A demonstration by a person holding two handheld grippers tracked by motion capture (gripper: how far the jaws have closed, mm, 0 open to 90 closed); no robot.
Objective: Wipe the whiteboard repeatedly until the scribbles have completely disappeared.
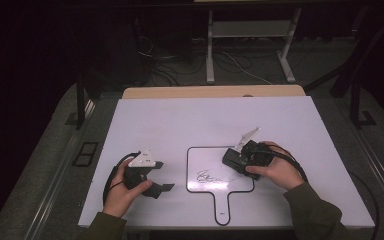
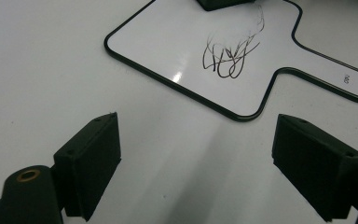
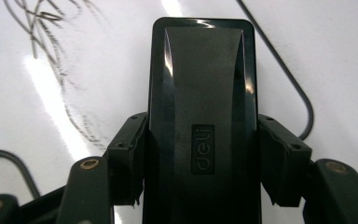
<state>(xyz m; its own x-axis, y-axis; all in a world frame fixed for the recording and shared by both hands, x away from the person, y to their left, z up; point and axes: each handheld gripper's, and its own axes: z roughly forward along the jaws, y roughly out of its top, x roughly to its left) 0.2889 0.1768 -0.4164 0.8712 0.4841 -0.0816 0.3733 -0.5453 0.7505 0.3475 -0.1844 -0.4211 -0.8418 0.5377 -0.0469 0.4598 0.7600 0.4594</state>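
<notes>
A small paddle-shaped whiteboard [image 1: 215, 175] with a black rim lies flat on the white table, its handle toward the person. Black scribbles [image 1: 209, 176] [image 2: 228, 53] mark its surface, partly smeared. My right gripper [image 1: 236, 161] [image 3: 201, 161] is shut on a black eraser block [image 3: 203, 93] [image 1: 232, 160] [image 2: 221, 3], which rests on the board's upper right part beside the scribbles [image 3: 46, 28]. My left gripper [image 1: 161, 176] [image 2: 200, 163] is open and holds nothing, resting on the table left of the board [image 2: 177, 46].
The white tabletop [image 1: 180, 125] stretches well beyond the board on all sides. Behind its far edge stand desk legs [image 1: 210, 50] and loose cables on a dark floor.
</notes>
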